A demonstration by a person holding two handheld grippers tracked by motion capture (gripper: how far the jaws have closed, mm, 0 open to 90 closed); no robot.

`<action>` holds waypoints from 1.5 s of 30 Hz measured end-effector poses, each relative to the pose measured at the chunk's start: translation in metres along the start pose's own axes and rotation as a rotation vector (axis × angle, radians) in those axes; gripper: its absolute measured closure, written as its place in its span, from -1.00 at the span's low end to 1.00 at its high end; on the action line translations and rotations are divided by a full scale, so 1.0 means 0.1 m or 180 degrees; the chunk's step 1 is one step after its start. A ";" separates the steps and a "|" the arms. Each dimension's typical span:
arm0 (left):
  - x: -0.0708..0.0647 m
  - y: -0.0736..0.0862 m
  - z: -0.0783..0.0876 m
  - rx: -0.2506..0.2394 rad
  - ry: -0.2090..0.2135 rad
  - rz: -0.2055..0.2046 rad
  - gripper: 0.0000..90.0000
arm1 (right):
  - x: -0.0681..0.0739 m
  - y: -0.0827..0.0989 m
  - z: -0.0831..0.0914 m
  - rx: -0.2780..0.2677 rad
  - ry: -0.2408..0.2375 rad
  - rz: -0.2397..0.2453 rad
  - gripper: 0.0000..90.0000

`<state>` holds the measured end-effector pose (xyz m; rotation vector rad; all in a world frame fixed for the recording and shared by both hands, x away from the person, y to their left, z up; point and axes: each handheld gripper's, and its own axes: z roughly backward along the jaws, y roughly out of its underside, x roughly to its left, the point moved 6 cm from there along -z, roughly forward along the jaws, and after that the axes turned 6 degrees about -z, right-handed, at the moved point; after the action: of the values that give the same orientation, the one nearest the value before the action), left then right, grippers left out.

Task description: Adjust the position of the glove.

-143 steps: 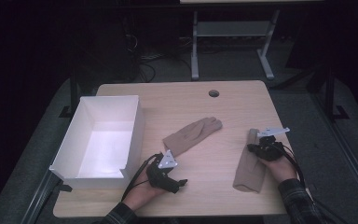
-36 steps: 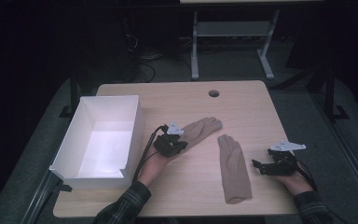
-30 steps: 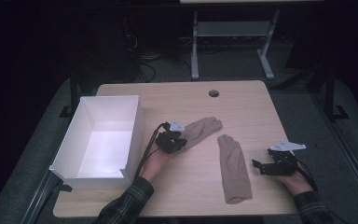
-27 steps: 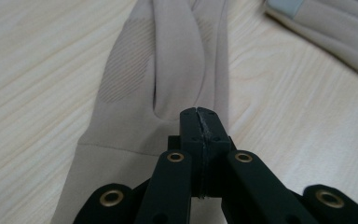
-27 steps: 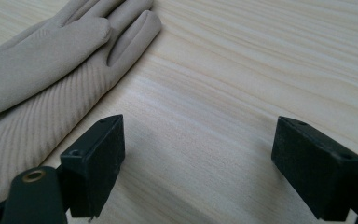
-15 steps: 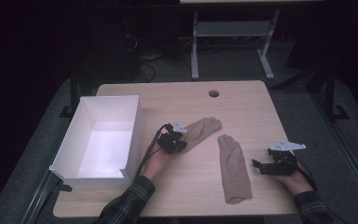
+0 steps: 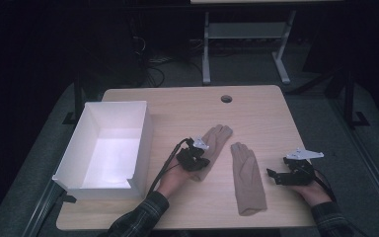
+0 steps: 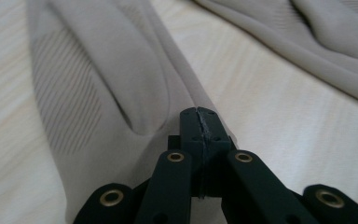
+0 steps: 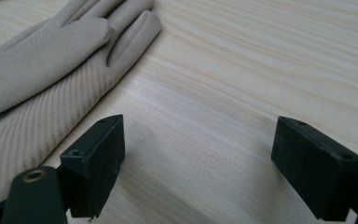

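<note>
Left gripper view: closed left tongs (image 8: 199,122) pinching glove (image 8: 98,84).

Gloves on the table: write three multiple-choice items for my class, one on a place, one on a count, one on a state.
1. Where is the white box?
A. at the table's left side
B. at its right edge
C. on the floor

2. How many beige gloves lie on the table?
A. one
B. two
C. four

3. How does the right gripper stand?
A. shut on a glove
B. open over bare wood
C. inside the box

Answers:
1 A, the high view shows the box left of both gloves.
2 B, a left glove and a right glove lie side by side.
3 B, its fingers stand wide apart, holding nothing.
</note>
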<state>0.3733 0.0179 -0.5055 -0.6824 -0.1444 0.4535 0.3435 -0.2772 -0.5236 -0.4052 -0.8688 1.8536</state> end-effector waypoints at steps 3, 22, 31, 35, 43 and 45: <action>-0.11 -0.04 -0.04 -0.0023 0.0087 -0.0042 0.99 | 0.00 0.00 0.00 0.0000 0.0000 0.0000 -0.63; 0.35 -0.03 0.10 -0.0180 -0.0213 0.0208 0.99 | 0.00 0.00 0.00 0.0003 -0.0003 0.0000 -0.63; 0.37 -0.01 -0.02 -0.0052 -0.0262 0.0156 0.99 | 0.00 0.00 0.00 0.0006 0.0000 0.0001 -0.63; 0.33 0.02 0.02 -0.0016 -0.0218 0.0134 0.99 | 0.00 0.00 0.00 0.0014 -0.0003 0.0005 -0.63; 0.16 0.15 0.13 0.0048 -0.0134 0.0059 0.99 | 0.00 0.00 0.00 0.0009 -0.0004 0.0008 -0.63; 0.14 0.17 0.15 0.0056 -0.0117 0.0053 0.99 | 0.00 0.00 0.00 0.0013 -0.0003 0.0004 -0.63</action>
<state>0.3757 0.0442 -0.5051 -0.6585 -0.1693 0.4831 0.3441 -0.2773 -0.5237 -0.4024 -0.8653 1.8567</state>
